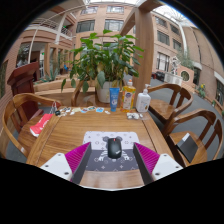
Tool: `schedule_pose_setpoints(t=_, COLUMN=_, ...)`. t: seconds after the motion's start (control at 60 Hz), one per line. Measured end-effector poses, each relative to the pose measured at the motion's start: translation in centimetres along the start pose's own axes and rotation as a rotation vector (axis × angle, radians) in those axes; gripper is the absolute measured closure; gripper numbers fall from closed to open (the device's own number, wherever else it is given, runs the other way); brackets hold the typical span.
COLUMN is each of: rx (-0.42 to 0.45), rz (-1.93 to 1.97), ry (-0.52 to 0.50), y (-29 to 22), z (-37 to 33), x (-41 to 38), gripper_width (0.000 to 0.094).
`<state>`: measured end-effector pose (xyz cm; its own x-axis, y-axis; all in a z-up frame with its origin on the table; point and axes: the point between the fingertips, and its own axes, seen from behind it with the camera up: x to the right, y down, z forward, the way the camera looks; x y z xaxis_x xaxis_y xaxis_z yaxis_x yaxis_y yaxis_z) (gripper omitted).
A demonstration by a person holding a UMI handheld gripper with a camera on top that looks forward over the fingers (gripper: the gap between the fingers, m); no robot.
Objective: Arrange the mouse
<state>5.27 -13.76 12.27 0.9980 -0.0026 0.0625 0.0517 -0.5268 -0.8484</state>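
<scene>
Hand-held gripper point(113, 160) low in the frame, fingers spread wide, magenta pads point(77, 156) angled outward at either side. Mouse point(114, 148), dark, sits between the fingers with clear gaps both sides, nearer the tips than the base; nothing presses on it. It rests on a pale patterned mat point(100, 139) at the near edge of the wooden counter point(70, 128), and the mat's dark near border shows just below the mouse. Judgement: approach step, grasp not yet made; the mouse looks roughly centred on the mat already, so either pick-up is about to begin or placement is finished, cannot tell which. If picking, the next move calls for easing forward a little so the pads flank the mouse body, then closing evenly; a slick rounded shell may squirt out if pinched off-centre. Beyond the mat, middle of the frame: a large leafy potted plant point(103, 62), a blue can point(114, 97) and a yellow bottle point(128, 98) at its base, a white pump bottle point(143, 101) to the right. Small white items point(133, 116) scattered nearby, too small to name. Red object point(41, 124) at the left of the counter. Wooden chairs point(180, 98) ring the counter. Upper frame: building facades point(100, 20) with windows, daylight; looks like an open terrace or courtyard.
</scene>
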Motion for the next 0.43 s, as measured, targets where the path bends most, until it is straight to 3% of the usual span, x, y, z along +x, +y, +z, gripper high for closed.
schedule_pose_setpoints(t=0.433, rx=0.037, rz=-0.024, ry=-0.025, y=2.1, z=-11.2, x=-2.1, gripper_width=0.0082)
